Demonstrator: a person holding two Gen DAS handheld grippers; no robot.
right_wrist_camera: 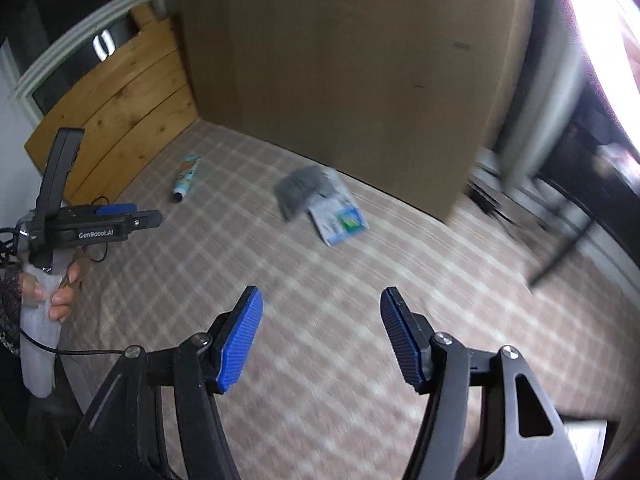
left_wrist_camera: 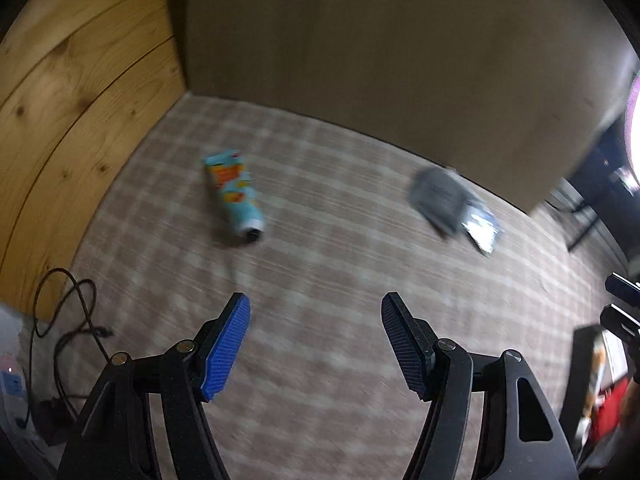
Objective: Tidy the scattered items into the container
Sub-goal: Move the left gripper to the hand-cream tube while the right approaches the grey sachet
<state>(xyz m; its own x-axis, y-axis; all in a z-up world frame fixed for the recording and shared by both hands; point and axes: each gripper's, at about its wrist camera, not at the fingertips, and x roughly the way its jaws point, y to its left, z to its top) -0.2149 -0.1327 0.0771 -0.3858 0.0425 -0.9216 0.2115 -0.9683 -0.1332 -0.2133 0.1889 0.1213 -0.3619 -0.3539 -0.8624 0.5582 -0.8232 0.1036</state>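
A light-blue tube with orange print (left_wrist_camera: 234, 196) lies on the plaid bed cover (left_wrist_camera: 320, 264), ahead and left of my left gripper (left_wrist_camera: 316, 312), which is open and empty. The tube also shows in the right wrist view (right_wrist_camera: 185, 180). A grey packet (left_wrist_camera: 438, 200) lies on a clear blue-white packet (left_wrist_camera: 482, 228) ahead to the right; both show in the right wrist view, grey (right_wrist_camera: 304, 190) and blue-white (right_wrist_camera: 340, 222). My right gripper (right_wrist_camera: 322, 308) is open and empty, well short of them. A dark container with red contents (left_wrist_camera: 600, 392) sits at the far right edge.
A large cardboard panel (left_wrist_camera: 400, 60) stands behind the items. A wooden headboard (left_wrist_camera: 68, 128) runs along the left. A black cable (left_wrist_camera: 68, 320) and a power strip (left_wrist_camera: 12, 384) lie at the lower left. My left gripper appears in the right wrist view (right_wrist_camera: 120, 216).
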